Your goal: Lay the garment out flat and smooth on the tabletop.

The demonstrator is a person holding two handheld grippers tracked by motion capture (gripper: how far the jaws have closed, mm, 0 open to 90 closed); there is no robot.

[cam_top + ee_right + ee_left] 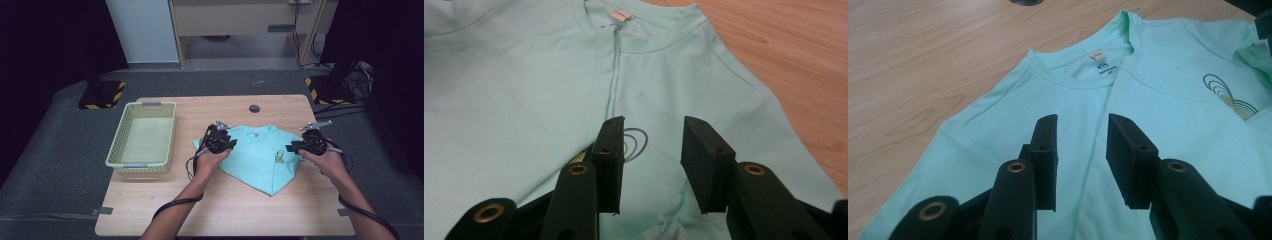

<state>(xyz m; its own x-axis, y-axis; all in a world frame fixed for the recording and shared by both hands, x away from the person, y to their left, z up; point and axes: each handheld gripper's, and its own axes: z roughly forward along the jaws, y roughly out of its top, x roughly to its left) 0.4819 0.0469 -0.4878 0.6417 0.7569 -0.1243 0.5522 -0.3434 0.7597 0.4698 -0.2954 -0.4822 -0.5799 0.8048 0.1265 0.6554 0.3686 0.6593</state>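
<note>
Now both claws hover part-open, empty, over the shirt [260,157] — left claw [1082,150], right claw [653,152]. Pinch each folded edge squarely, lift together — avoid dragging across the surface [225,210].

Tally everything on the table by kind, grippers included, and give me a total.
T-shirt, mint green: 1
Basket, pale yellow-green: 1
Grippers: 2, left gripper and right gripper
Total: 4
</note>
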